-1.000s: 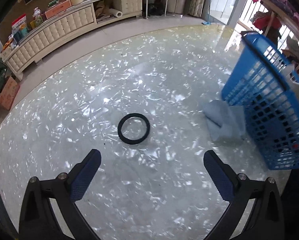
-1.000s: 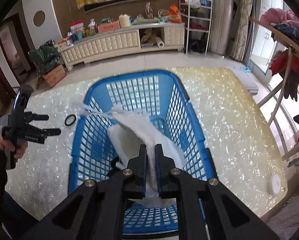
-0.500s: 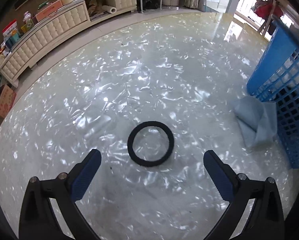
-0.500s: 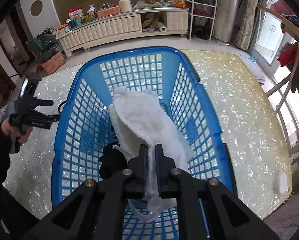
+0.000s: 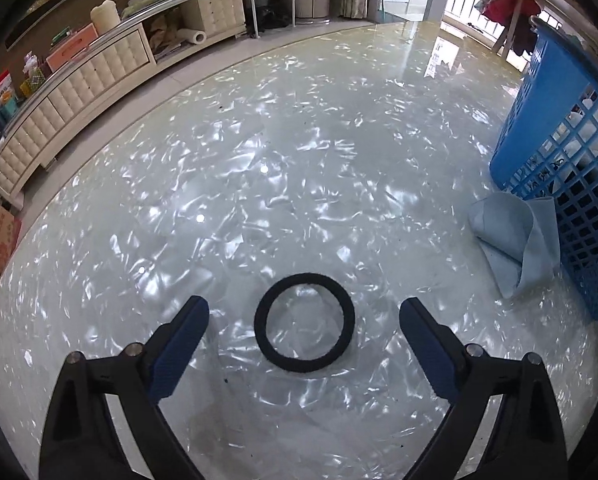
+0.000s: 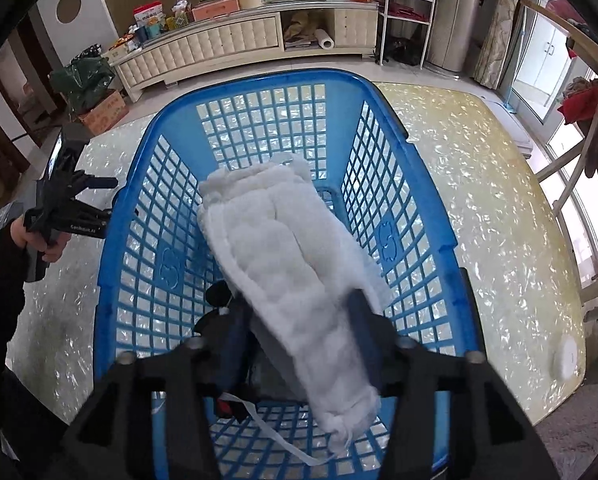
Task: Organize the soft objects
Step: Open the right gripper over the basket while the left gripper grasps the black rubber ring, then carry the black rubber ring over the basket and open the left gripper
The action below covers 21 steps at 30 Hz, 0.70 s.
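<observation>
Lying quilted and white, the towel [image 6: 283, 264] (in blue basket [image 6: 383, 92]) between just-parted jaws.

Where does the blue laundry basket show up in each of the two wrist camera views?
Left wrist: the blue basket stands at the right edge, a light blue cloth against its foot.
Right wrist: the basket fills the centre, a white towel inside.
Shared landmark: the cream cabinet along the far wall.
</observation>
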{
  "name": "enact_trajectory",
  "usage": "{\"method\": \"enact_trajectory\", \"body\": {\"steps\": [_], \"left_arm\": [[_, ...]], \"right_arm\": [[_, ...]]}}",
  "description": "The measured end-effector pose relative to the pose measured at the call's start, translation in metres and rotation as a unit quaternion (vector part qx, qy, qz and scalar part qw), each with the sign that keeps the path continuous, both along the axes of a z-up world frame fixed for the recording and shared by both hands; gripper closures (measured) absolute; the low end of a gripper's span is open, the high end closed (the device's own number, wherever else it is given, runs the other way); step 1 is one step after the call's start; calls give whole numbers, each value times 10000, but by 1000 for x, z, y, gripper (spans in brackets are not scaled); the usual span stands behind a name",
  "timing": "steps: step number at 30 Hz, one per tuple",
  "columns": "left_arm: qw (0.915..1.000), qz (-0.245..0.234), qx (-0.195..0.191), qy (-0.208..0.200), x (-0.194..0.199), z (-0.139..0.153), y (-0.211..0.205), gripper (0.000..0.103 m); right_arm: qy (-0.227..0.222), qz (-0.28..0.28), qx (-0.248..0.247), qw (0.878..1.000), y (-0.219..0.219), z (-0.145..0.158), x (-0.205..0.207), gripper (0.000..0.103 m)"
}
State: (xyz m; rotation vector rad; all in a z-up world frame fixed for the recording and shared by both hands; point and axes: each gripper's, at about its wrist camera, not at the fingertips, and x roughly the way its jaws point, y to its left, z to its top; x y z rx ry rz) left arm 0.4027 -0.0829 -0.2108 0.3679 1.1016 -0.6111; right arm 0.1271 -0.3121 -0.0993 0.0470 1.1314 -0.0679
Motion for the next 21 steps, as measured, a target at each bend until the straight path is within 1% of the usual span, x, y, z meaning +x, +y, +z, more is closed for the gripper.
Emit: {"method": "enact_trajectory", "body": {"steps": [2, 3, 6, 8, 9, 10, 12, 13, 14, 15, 16, 17, 19, 21], "left_arm": [[10000, -23, -17, -20, 1, 1, 0, 11], [10000, -42, -25, -30, 1, 1, -1, 12], [9999, -89, -54, -54, 1, 2, -3, 21], [9999, -142, -78, -61, 2, 2, -5, 37], [9998, -188, -90, -63, -1, 2, -6, 41], [9996, -266, -113, -70, -3, 3, -7, 48], [9994, -307, -141, -70, -6, 5, -10, 56], [9994, -301, -141, -70, -7, 6, -10, 65], [9995, -283, -141, -55, -7, 7, -10, 71], [9995, -271, -155, -41, -7, 7, -9, 73], [9996, -245, -153, -15, -7, 8, -8, 80], [9996, -234, -140, -3, -7, 8, -6, 90], [9996, -229, -145, 30, -8, 9, -5, 95], [9997, -230, -120, 42, -11, 9, -3, 96]], "right_arm": [[-68, 11, -76, 9999, 1, 4, -3, 36], [-128, 2, -97, 9999, 1, 5, -4, 35], [-338, -140, -21, 9993, -5, 13, -9, 35], [-406, -165, 37, 9990, -9, 18, -11, 35], [-440, -163, 49, 9989, -10, 20, -12, 35], [-458, -143, 60, 9988, -11, 22, -13, 35], [-456, -93, 84, 9989, -11, 22, -13, 35], [-461, -76, 103, 9989, -11, 22, -14, 35], [-463, -73, 124, 9988, -11, 22, -15, 35], [-468, -72, 142, 9988, -11, 22, -15, 35], [-470, -70, 158, 9987, -12, 23, -16, 35], [-475, -56, 170, 9987, -11, 23, -16, 33], [-488, -23, 181, 9986, -12, 24, -18, 29], [-499, -46, 129, 9987, -11, 26, -18, 22]]}}
